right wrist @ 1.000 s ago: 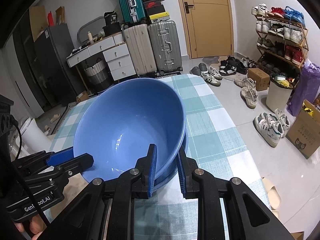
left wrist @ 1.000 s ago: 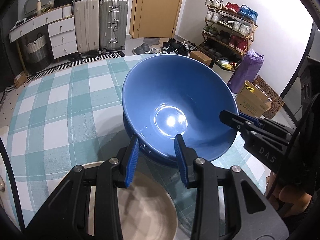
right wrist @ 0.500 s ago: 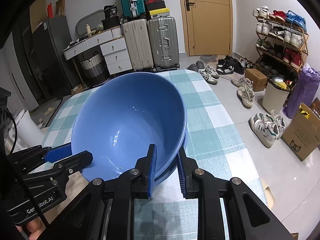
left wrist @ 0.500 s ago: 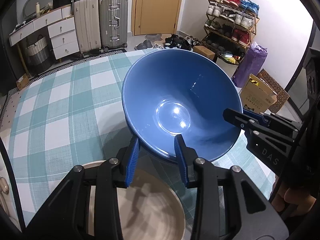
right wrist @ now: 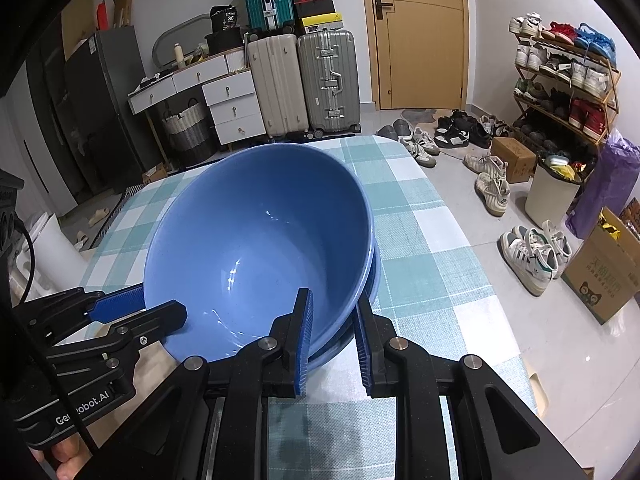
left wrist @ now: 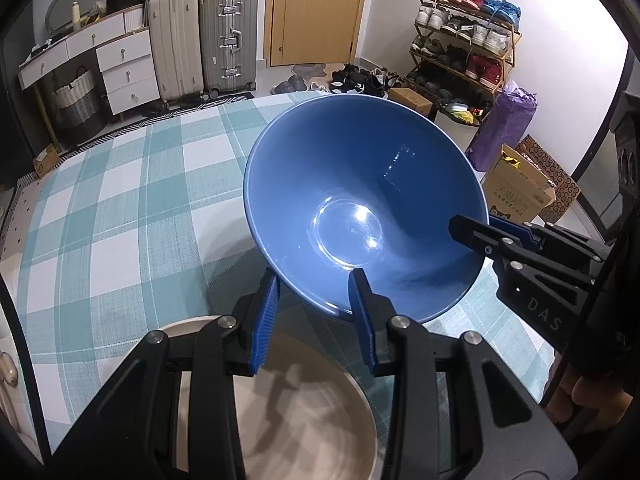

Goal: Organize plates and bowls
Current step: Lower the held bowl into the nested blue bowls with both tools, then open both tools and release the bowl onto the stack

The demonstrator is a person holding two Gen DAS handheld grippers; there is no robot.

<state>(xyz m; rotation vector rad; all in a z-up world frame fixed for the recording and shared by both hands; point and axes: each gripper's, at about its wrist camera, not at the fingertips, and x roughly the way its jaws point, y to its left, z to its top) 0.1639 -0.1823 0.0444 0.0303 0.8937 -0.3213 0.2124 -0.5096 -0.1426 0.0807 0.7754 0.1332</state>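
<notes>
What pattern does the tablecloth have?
The tablecloth has a teal and white check pattern; it shows best in the left wrist view.

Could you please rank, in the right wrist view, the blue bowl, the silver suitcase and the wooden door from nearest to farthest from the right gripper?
1. Blue bowl: its rim sits between the right gripper fingers.
2. Silver suitcase: on the floor beyond the table's far edge.
3. Wooden door: in the back wall, right of the suitcase.
</notes>
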